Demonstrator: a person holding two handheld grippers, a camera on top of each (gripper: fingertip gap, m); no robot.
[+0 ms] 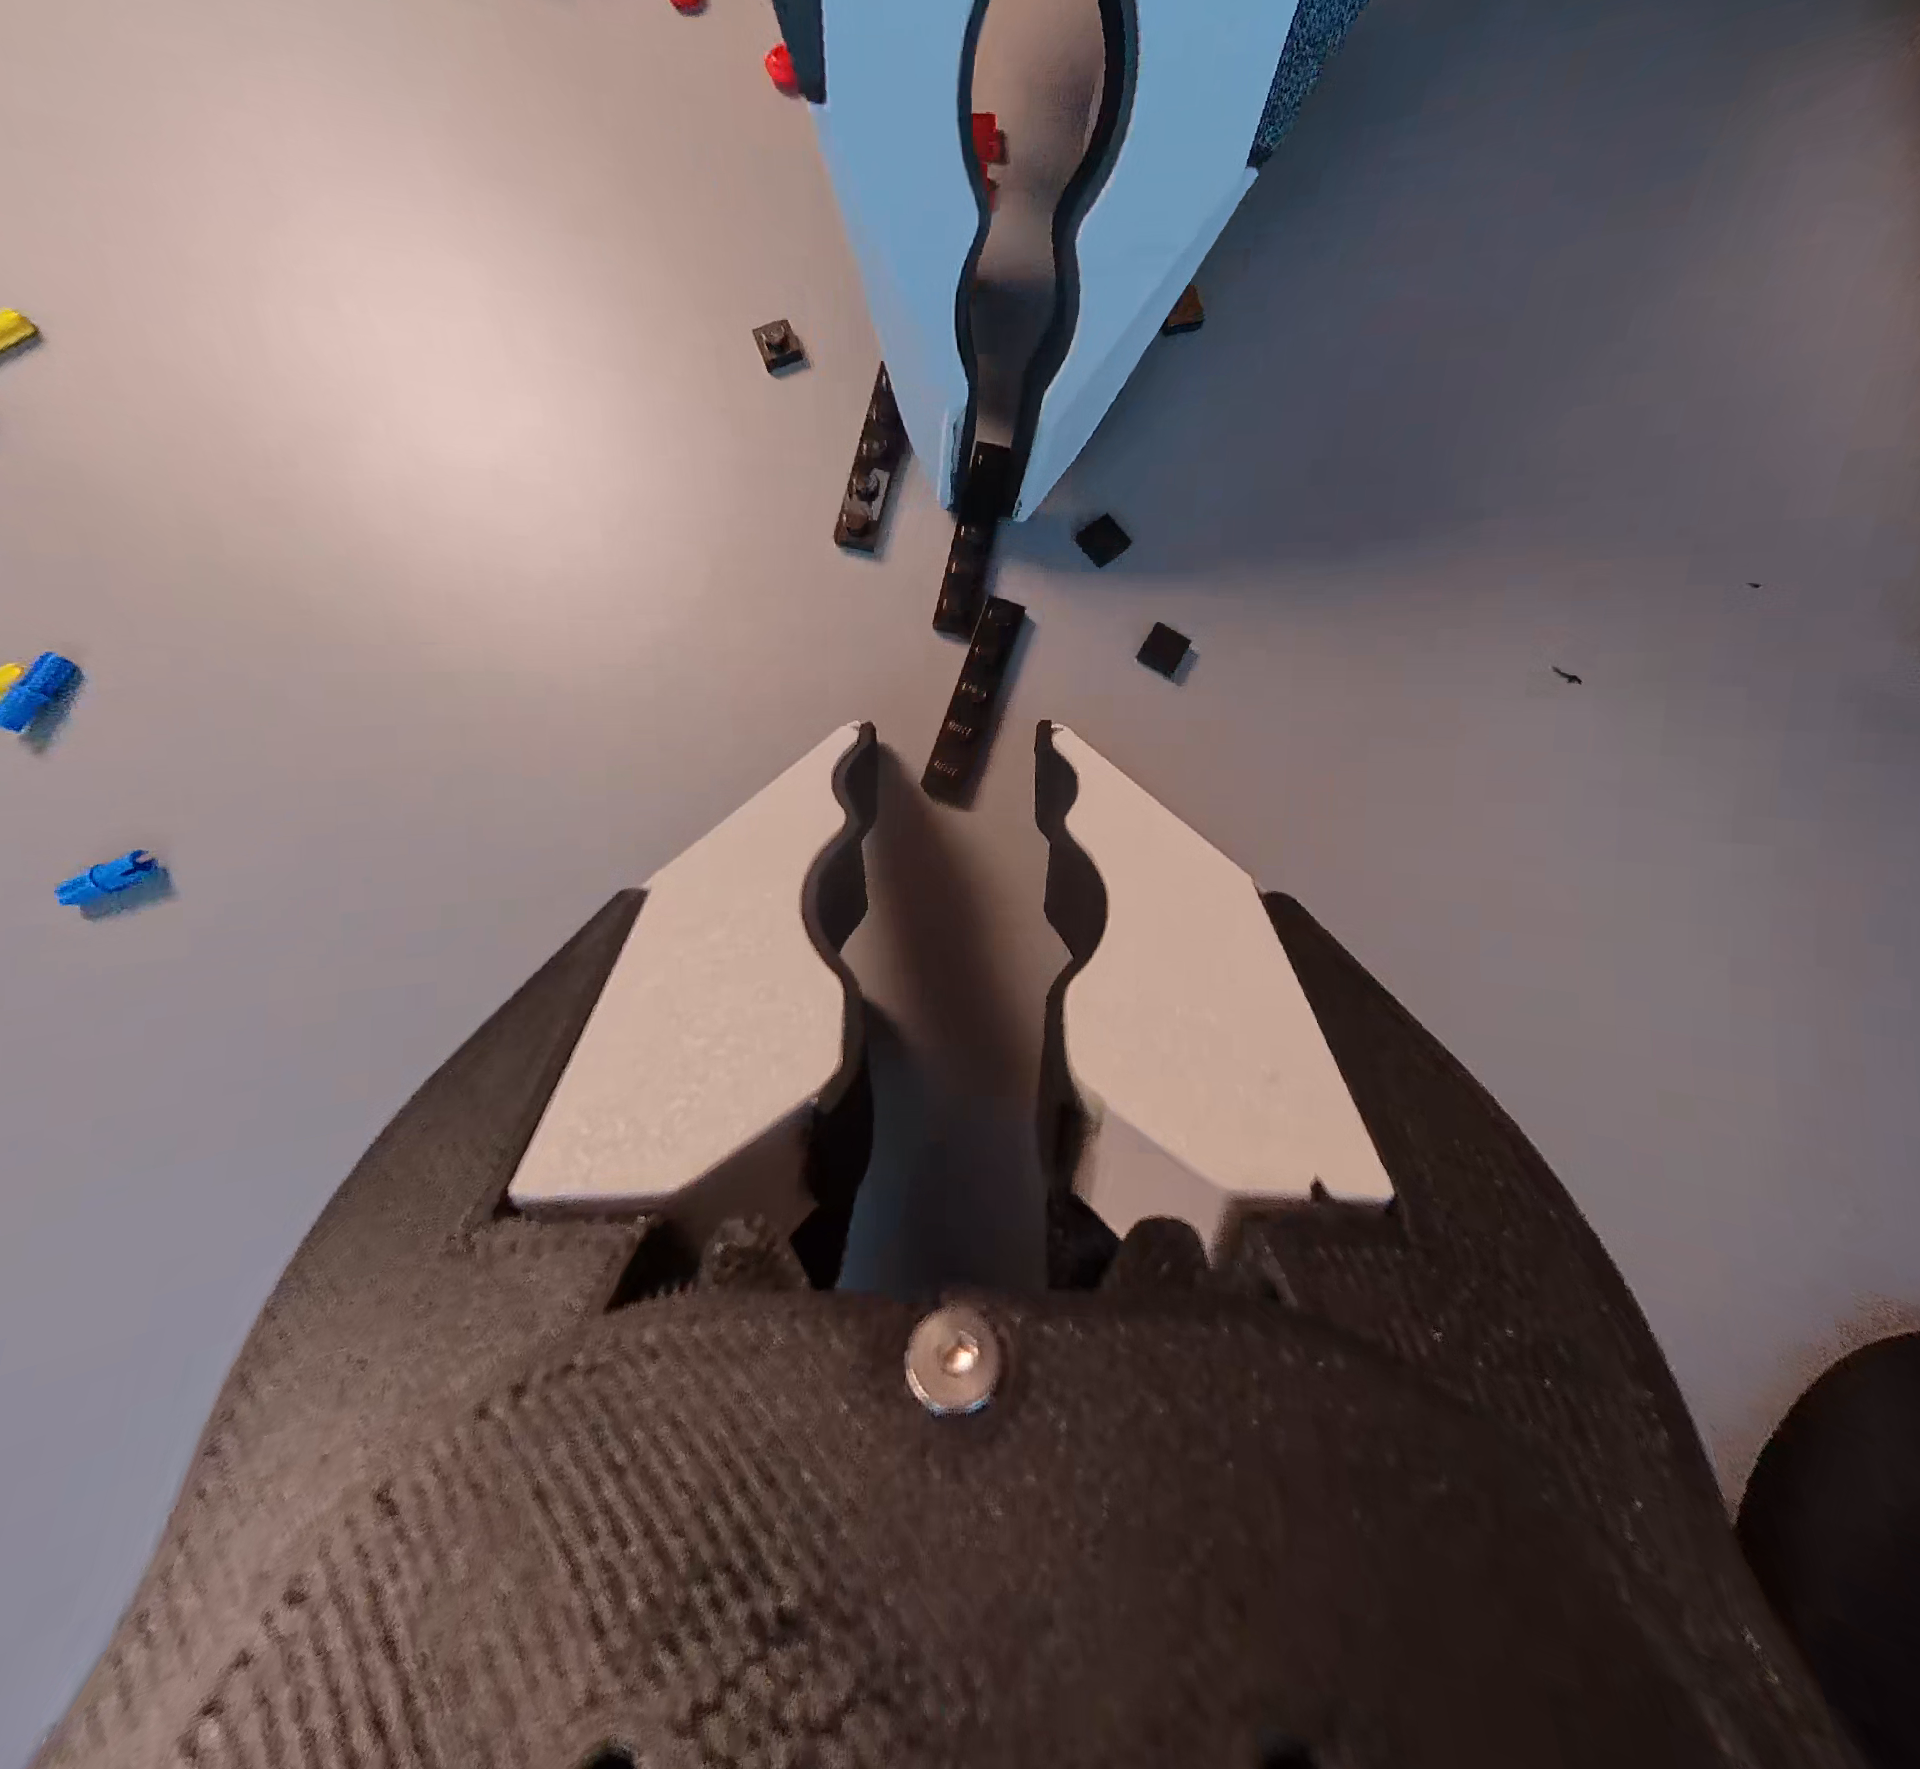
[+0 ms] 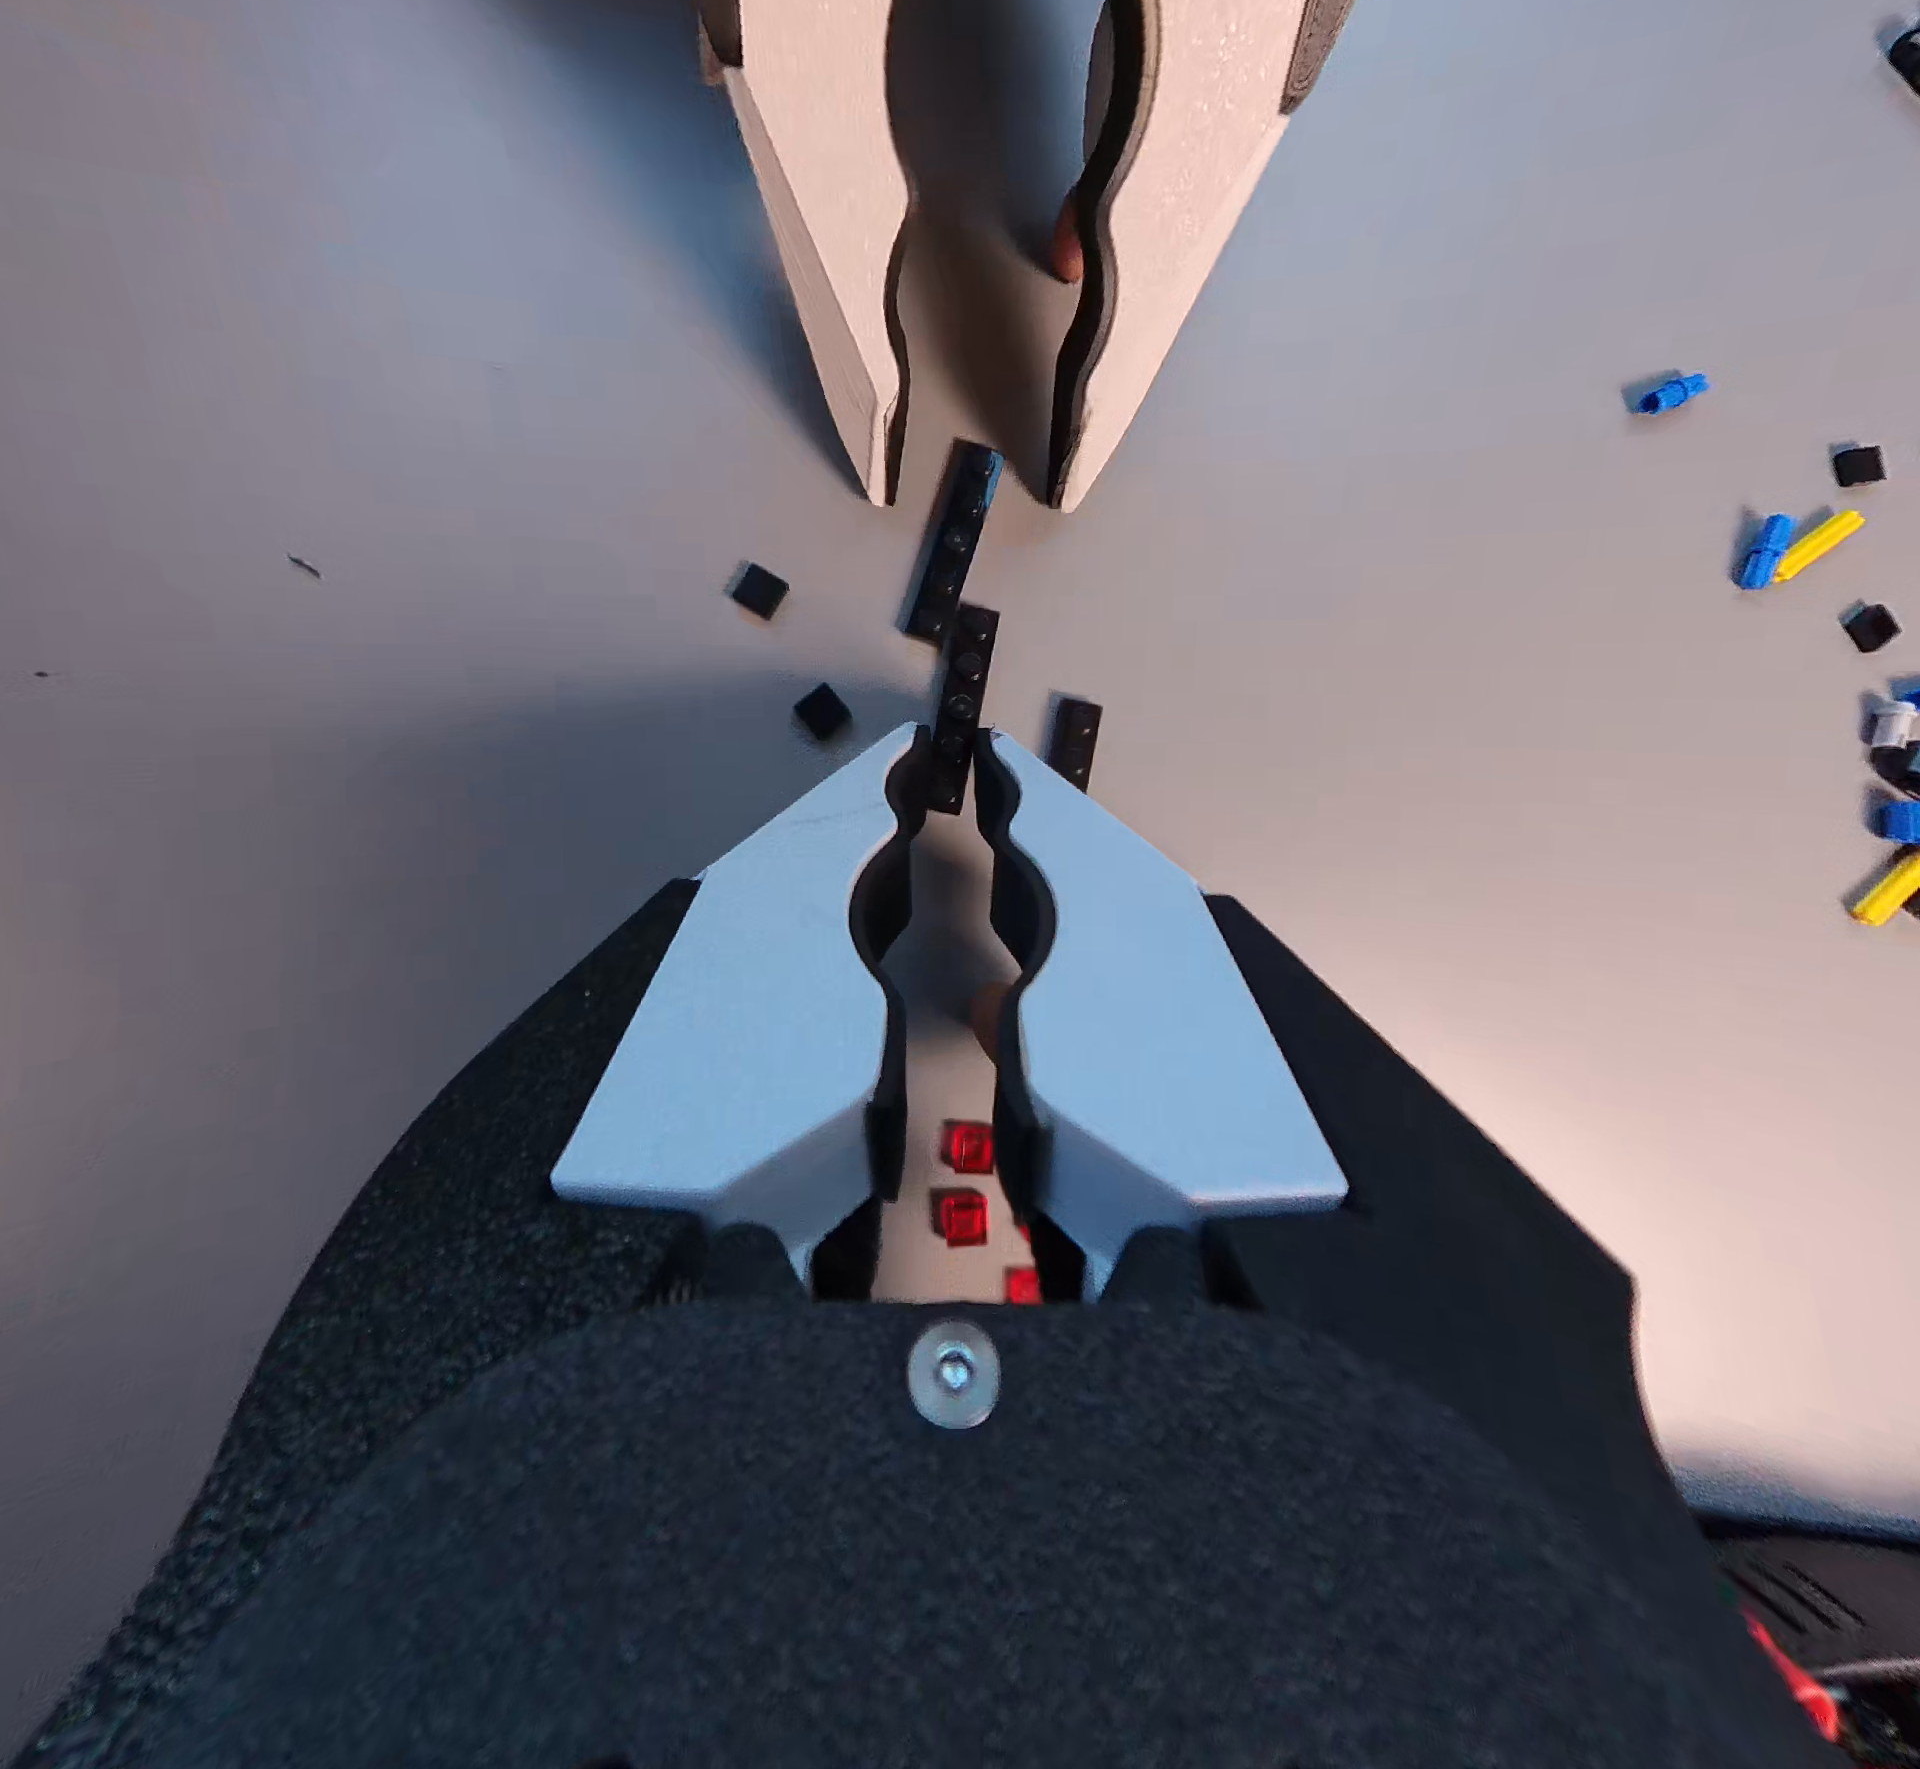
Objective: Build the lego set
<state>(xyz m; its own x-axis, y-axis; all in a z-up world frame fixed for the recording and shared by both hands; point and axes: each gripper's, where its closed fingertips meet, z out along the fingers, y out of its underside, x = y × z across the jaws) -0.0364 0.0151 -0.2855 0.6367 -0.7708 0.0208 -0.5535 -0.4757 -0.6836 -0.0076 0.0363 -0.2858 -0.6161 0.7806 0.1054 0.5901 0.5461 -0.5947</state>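
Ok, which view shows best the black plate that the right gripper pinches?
The right wrist view: the right gripper is shut on the plate, studs showing, its far end overlapping a second plate. The left wrist view shows it farther off and darker, its top hidden between the fingers.

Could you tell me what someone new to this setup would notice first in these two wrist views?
Most striking are the two grippers meeting nose to nose at the centre of the grey table. The right gripper is shut on a long black plate, while the left gripper stands open around a second black plate that overlaps the first. Blue and yellow pieces lie scattered at the edge.
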